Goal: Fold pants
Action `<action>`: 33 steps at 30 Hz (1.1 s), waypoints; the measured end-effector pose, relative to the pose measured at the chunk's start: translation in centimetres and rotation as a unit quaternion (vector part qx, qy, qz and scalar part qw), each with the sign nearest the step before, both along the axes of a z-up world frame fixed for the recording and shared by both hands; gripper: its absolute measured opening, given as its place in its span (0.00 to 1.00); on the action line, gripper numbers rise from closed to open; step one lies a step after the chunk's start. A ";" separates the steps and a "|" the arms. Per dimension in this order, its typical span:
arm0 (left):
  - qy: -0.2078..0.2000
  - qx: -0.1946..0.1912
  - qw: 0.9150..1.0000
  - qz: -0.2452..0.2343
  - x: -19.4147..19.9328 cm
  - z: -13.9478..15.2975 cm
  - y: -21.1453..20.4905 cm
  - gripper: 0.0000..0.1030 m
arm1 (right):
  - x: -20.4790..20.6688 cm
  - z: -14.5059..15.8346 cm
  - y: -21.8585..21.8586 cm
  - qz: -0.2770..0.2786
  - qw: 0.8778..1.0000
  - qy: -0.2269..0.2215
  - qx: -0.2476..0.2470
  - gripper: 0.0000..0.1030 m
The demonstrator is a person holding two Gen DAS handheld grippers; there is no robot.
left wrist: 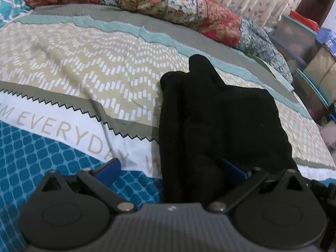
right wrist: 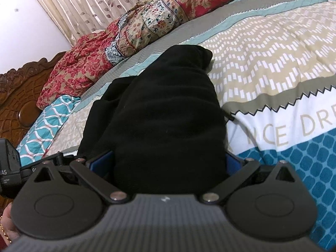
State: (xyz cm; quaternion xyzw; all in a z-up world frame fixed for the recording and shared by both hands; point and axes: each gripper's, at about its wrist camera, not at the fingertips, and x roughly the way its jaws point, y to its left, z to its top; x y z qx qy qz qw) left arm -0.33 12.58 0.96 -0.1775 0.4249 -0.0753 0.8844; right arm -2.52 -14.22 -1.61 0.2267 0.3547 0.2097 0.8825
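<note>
The black pants (left wrist: 218, 115) lie bunched on the patterned bedspread (left wrist: 84, 73). In the left wrist view my left gripper (left wrist: 171, 168) stands wide open, its blue fingers (left wrist: 109, 168) spread; the cloth fills the right half of the gap and lies against the right finger. In the right wrist view the pants (right wrist: 166, 113) fill the whole gap of my right gripper (right wrist: 166, 163). Its blue fingers (right wrist: 100, 163) stand wide apart on either side of the cloth, pressed against the bundle. The fingertips are hidden by the fabric.
A red floral quilt (left wrist: 178, 6) lies heaped along the far side of the bed, also in the right wrist view (right wrist: 126, 31). A carved wooden headboard (right wrist: 19, 96) stands at left. Boxes and clutter (left wrist: 310, 48) sit beyond the bed's right edge.
</note>
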 end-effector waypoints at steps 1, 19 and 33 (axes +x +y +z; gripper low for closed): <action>0.009 -0.007 1.000 -0.005 0.3 0.2 0.2 1.00 | 0.1 0.2 0.0 0.002 1.000 0.002 -0.003 1.00; 0.059 -0.081 0.994 -0.040 5.4 0.0 1.0 1.00 | 3.1 1.6 -1.1 -0.001 1.000 -0.004 0.019 1.00; 0.079 -0.069 0.993 -0.055 7.3 -0.3 0.2 1.00 | 4.1 0.6 -2.6 -0.016 0.999 -0.005 0.033 1.00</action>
